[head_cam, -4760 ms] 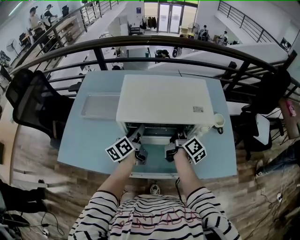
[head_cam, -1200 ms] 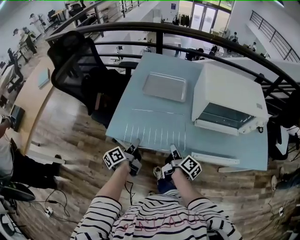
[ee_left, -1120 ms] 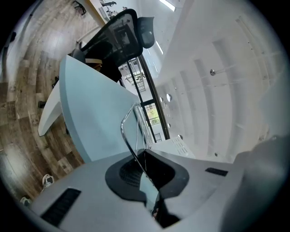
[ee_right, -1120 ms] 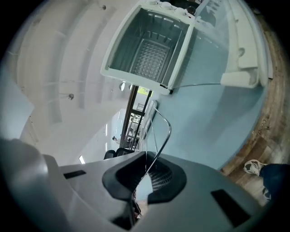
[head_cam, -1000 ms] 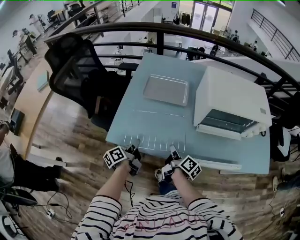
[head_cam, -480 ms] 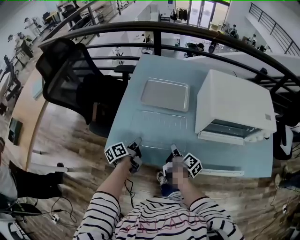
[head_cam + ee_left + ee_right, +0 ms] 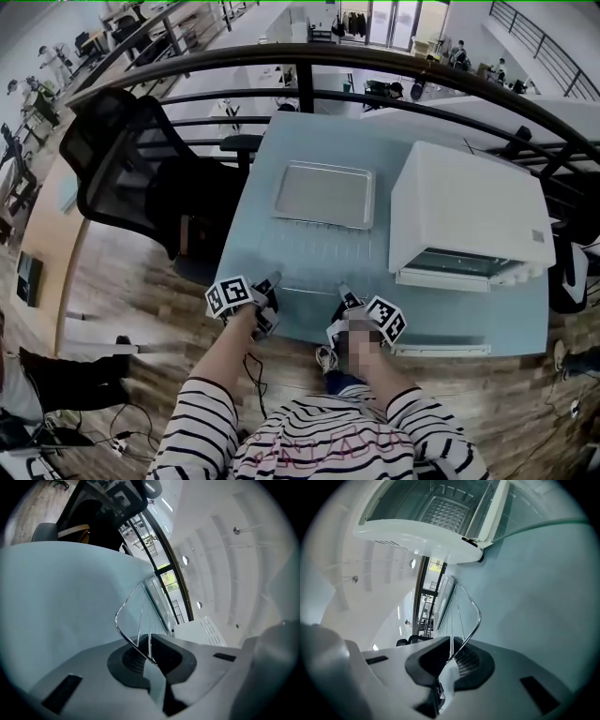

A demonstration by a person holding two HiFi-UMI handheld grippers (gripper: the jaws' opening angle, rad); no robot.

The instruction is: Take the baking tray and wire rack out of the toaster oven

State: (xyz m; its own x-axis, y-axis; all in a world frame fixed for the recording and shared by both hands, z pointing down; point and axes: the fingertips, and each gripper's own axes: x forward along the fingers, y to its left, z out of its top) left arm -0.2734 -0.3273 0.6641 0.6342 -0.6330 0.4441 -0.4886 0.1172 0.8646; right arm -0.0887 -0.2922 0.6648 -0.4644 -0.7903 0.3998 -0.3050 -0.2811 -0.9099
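Note:
In the head view the thin wire rack (image 7: 323, 253) hangs low over the light blue table (image 7: 253, 234), in front of the silver baking tray (image 7: 323, 195) that lies flat on it. My left gripper (image 7: 269, 292) is shut on the rack's near left corner, and my right gripper (image 7: 345, 300) is shut on its near right corner. In the left gripper view the rack's rounded corner wire (image 7: 125, 626) runs between the shut jaws of the left gripper (image 7: 149, 651). The right gripper view shows the rack wire (image 7: 474, 620) pinched in the right gripper (image 7: 452, 651). The white toaster oven (image 7: 469, 216) stands to the right.
The oven's door (image 7: 441, 349) hangs open toward the table's near edge; its open cavity (image 7: 445, 508) shows in the right gripper view. A black office chair (image 7: 122, 159) stands left of the table. A dark railing (image 7: 375, 70) runs behind the table.
Both grippers left the oven's mouth with the rack, swung left, and over the last second carried it forward over the table toward the tray, a little lower.

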